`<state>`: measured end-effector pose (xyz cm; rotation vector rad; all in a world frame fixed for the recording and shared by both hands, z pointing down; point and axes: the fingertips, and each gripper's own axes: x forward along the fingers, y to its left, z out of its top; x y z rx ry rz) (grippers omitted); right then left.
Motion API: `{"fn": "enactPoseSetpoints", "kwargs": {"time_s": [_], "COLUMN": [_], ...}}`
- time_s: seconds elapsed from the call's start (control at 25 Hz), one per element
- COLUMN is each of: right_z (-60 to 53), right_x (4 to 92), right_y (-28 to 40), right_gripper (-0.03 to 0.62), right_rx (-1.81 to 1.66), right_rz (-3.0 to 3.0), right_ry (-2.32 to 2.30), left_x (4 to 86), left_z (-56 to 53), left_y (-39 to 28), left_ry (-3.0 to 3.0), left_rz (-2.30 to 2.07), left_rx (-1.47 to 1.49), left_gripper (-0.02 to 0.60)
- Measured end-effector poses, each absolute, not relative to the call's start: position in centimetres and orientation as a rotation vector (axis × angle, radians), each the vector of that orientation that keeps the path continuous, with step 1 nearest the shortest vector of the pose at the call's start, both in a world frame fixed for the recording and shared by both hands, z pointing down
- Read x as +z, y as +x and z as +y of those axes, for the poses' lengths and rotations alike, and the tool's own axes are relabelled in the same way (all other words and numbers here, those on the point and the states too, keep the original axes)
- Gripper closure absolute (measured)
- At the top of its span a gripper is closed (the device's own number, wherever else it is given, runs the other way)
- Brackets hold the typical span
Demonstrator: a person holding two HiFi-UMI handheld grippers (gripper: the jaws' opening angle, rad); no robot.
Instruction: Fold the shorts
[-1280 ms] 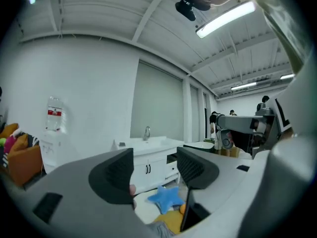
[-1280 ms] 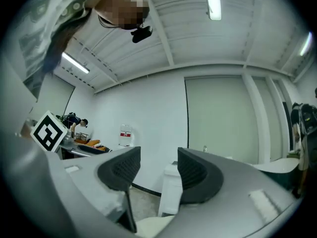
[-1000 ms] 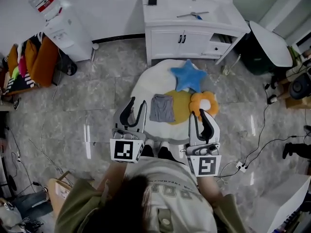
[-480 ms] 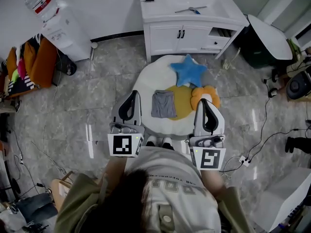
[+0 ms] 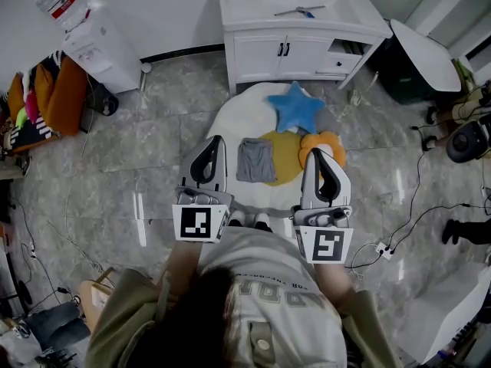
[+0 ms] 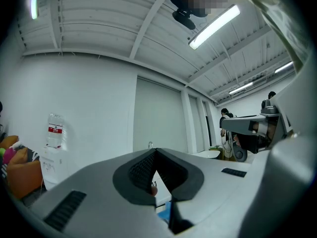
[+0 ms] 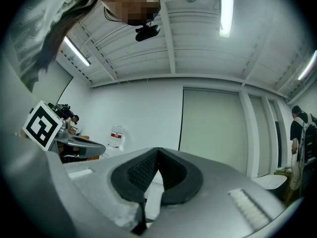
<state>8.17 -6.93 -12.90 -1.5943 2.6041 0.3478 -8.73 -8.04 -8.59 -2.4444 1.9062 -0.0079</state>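
Grey shorts (image 5: 256, 160) lie folded on a round white table (image 5: 230, 121), partly over a yellow cushion (image 5: 287, 157). My left gripper (image 5: 215, 141) is held level just left of the shorts, jaws shut with nothing between them. My right gripper (image 5: 316, 156) hovers to the right of the shorts over the orange flower cushion (image 5: 328, 143), also shut and empty. In the left gripper view (image 6: 154, 152) and the right gripper view (image 7: 157, 152) the dark pads meet at the tips and point at a white wall.
A blue star cushion (image 5: 296, 108) lies at the table's far side. A white cabinet (image 5: 295, 23) stands behind it, a water dispenser (image 5: 84, 29) at far left, clothes (image 5: 42, 98) on a rack at left. Cables (image 5: 406, 213) trail on the floor at right.
Both grippers' jaws went from open to shut, with nothing caught in them. The hands stayed roughly where they were beside the shorts.
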Motion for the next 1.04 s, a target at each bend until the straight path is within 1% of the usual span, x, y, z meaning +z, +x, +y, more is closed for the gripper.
{"fn": "enactPoseSetpoints", "kwargs": {"time_s": [0.2, 0.44, 1.04], "right_z": [-8.0, -7.7, -7.2], "right_x": [-13.3, -13.3, -13.3], "right_y": [8.8, 8.9, 9.3], "right_gripper": [0.595, 0.595, 0.595], "right_rx": [0.209, 0.346, 0.369], "right_rz": [2.527, 2.583, 2.598], "right_ry": [-1.628, -1.602, -1.659], "left_x": [-8.5, -8.7, -8.9], "left_z": [-8.2, -8.2, -7.4], "left_y": [-8.3, -8.3, -7.9], "left_ry": [-2.447, -2.454, -2.458], "left_rz": [1.907, 1.898, 1.868], "left_rx": [-0.005, 0.0, -0.012], "left_gripper": [0.572, 0.572, 0.572]}}
